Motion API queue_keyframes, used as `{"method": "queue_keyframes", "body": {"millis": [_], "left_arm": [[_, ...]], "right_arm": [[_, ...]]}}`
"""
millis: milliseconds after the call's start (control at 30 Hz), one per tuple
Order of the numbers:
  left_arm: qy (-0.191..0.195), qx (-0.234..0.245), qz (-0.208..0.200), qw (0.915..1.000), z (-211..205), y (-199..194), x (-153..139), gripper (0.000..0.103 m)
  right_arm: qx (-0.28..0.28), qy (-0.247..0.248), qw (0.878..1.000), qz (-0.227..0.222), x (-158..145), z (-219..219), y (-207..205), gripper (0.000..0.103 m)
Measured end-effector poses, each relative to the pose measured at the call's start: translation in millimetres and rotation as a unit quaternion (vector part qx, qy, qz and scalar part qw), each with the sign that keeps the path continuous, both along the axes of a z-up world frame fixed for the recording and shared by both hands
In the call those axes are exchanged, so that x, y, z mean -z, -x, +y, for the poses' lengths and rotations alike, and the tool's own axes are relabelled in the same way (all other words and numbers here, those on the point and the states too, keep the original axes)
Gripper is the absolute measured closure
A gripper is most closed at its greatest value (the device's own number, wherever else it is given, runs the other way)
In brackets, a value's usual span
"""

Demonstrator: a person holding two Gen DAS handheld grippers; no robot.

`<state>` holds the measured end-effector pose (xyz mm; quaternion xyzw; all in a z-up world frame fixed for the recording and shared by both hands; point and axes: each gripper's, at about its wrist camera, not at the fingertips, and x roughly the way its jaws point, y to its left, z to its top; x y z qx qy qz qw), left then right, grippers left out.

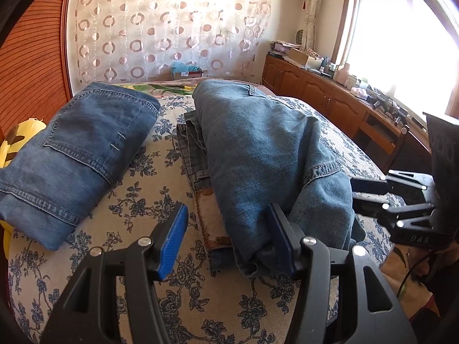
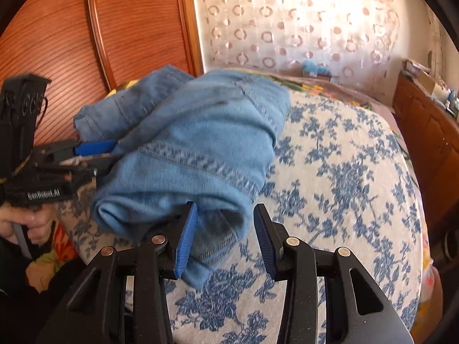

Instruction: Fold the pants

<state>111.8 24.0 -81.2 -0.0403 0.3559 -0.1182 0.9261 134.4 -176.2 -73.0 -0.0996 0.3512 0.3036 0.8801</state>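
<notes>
Rumpled blue jeans (image 1: 258, 154) heaped mid-bed on floral bedspread (image 1: 160, 200); folded jeans (image 1: 71, 149) apart at left. Left gripper (image 1: 226, 243) and right gripper (image 2: 225, 238) parted, gripping nothing; wooden headboard (image 2: 114, 28) behind.

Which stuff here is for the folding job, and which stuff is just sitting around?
For the job:
bunched jeans
left gripper
right gripper

Just lying about:
folded jeans
yellow toy
flowered bedspread
cabinet clutter
</notes>
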Motion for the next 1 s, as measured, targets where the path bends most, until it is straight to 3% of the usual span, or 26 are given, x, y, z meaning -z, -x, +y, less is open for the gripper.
{"method": "queue_keyframes", "body": {"millis": [200, 433, 667, 833, 1000], "left_arm": [[0.000, -0.004, -0.004, 1.0000, 0, 0, -1, 0.047], [0.000, -0.003, -0.004, 1.0000, 0, 1, -1, 0.047], [0.001, -0.003, -0.004, 1.0000, 1, 1, -2, 0.047], [-0.001, -0.004, -0.004, 1.0000, 0, 2, -2, 0.047], [0.000, -0.004, -0.004, 1.0000, 0, 2, -2, 0.047]], "right_arm": [[0.009, -0.003, 1.000, -0.010, -2, 3, -1, 0.062], [-0.016, 0.010, 0.999, -0.034, -13, 23, 6, 0.062], [-0.010, -0.007, 1.000, -0.028, -18, 5, 13, 0.062], [0.002, -0.019, 0.999, -0.048, -30, -1, 11, 0.062], [0.004, 0.004, 0.999, -0.045, -19, 10, 1, 0.062]]}}
